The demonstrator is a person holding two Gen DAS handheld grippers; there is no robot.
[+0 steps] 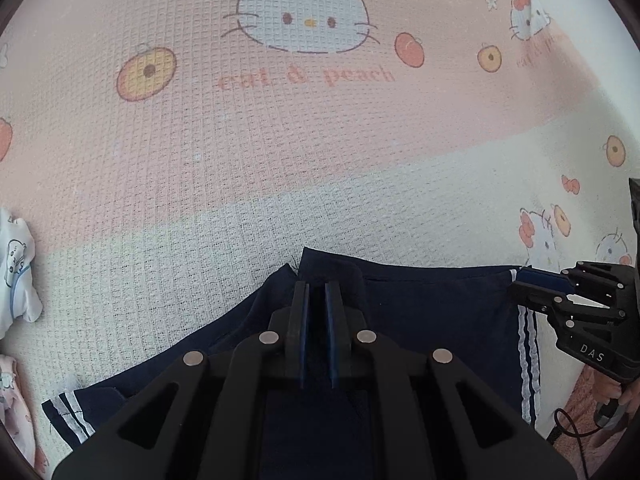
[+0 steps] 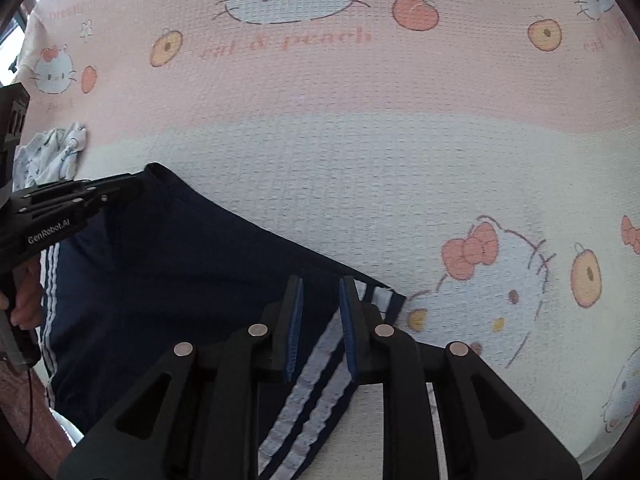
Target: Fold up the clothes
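Observation:
Navy shorts with white side stripes (image 1: 432,312) lie flat on the Hello Kitty bedsheet (image 1: 280,140); they also show in the right wrist view (image 2: 168,272). My left gripper (image 1: 317,292) sits over a folded corner of the navy fabric, its jaws a narrow gap apart with dark cloth between them. My right gripper (image 2: 320,292) is open, its fingers straddling the striped edge of the shorts (image 2: 320,384). Each gripper shows in the other's view: the right one (image 1: 520,280) at the shorts' striped corner, the left one (image 2: 136,184) at the top corner.
A white and pale blue garment (image 2: 52,156) lies bunched at the left of the sheet, also in the left wrist view (image 1: 16,272). A pinkish garment (image 1: 12,400) lies at the lower left. The sheet stretches beyond the shorts.

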